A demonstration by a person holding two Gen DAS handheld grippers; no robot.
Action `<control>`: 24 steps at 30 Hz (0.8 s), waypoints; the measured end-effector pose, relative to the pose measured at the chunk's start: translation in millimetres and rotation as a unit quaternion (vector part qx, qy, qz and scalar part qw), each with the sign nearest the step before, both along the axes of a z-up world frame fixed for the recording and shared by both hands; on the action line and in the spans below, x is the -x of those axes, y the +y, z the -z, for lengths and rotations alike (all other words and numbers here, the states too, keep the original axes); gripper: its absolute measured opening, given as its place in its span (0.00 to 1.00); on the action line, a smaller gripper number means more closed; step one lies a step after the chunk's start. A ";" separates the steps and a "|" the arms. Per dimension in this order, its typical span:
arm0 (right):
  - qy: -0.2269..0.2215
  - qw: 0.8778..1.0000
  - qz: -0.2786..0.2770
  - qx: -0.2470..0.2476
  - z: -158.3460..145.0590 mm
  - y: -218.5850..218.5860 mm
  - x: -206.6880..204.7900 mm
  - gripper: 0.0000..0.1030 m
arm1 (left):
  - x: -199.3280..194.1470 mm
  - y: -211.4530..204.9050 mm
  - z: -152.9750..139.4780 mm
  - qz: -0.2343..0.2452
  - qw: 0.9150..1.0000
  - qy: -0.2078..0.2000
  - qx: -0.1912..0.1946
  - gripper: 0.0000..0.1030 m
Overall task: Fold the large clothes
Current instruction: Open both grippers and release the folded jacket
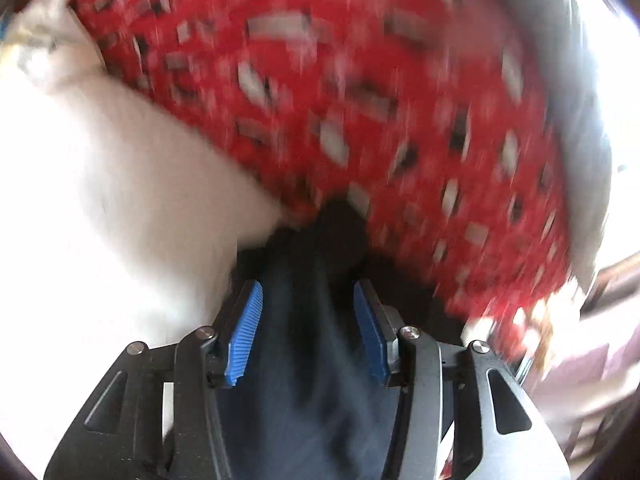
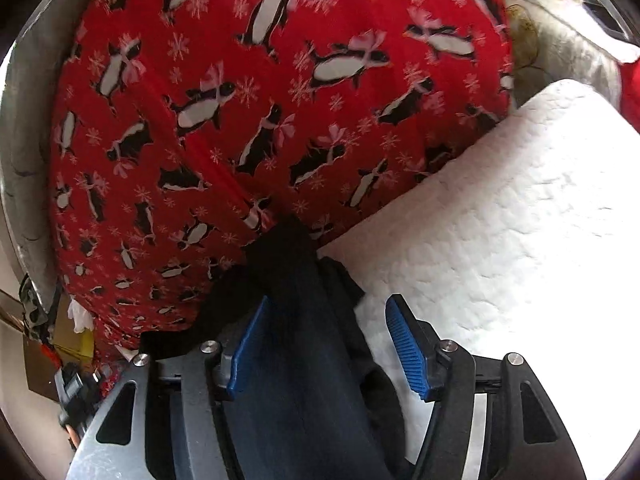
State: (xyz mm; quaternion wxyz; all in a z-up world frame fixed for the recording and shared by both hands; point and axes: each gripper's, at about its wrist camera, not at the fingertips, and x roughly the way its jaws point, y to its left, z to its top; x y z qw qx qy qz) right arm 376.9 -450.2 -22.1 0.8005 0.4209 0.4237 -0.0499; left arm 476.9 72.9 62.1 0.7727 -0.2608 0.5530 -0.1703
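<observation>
A dark navy garment (image 1: 308,320) lies bunched between the blue pads of my left gripper (image 1: 308,304); its jaws stand apart and the cloth fills the gap without a clear pinch. The same dark garment (image 2: 296,320) runs between the pads of my right gripper (image 2: 324,316), whose jaws also stand apart, the cloth against the left pad (image 2: 248,348). Both grippers sit over a bed with a red penguin-print cover (image 2: 248,128), blurred in the left wrist view (image 1: 340,100).
A white textured pillow (image 2: 500,220) lies right of the right gripper, and shows as a white mass (image 1: 120,200) left of the left gripper. A grey bed edge (image 2: 24,140) runs along the left. Clutter sits at lower left (image 2: 72,360).
</observation>
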 end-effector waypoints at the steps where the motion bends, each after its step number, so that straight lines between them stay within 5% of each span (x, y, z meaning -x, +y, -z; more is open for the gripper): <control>1: 0.001 1.000 -0.005 -0.002 2.3 5.0 -5.6 0.61 | 4.3 -5.7 7.4 0.010 1.000 0.007 -0.009 0.44; 3: -0.002 1.000 -0.018 0.002 2.0 16.4 -14.8 0.57 | 14.1 -19.0 21.9 0.030 0.999 0.011 -0.042 0.44; 5: -0.012 0.998 -0.047 0.047 -8.8 33.2 -22.9 0.16 | 21.1 -27.3 30.5 0.037 0.995 0.001 -0.088 0.44; 6: -0.013 0.995 -0.059 0.080 -16.4 39.2 -25.2 0.05 | 23.1 -28.5 33.3 0.036 0.994 -0.003 -0.103 0.44; 9: -0.053 0.993 -0.019 0.103 -32.5 28.3 -13.9 0.05 | 22.5 -21.7 41.2 0.017 0.993 -0.010 -0.120 0.44; 11: 0.002 0.996 0.008 0.090 -10.3 12.3 -17.5 0.05 | 19.7 -7.8 48.6 -0.008 0.992 0.006 -0.124 0.46; 13: 0.066 0.995 -0.004 0.073 19.7 8.8 -21.1 0.06 | 19.2 17.0 51.2 -0.038 0.996 0.023 -0.076 0.45; 14: 0.062 0.996 -0.004 0.062 23.7 9.2 -16.2 0.07 | 20.6 23.8 47.1 -0.049 0.997 0.021 -0.063 0.45; 19: 0.000 0.999 0.027 0.030 -0.5 -4.3 27.6 0.38 | 21.5 7.6 10.2 -0.017 0.994 -0.052 -0.094 0.45; 24: -0.002 1.000 0.018 0.016 -6.0 -14.1 69.6 0.49 | -0.9 -22.5 14.2 0.001 0.992 -0.051 -0.118 0.57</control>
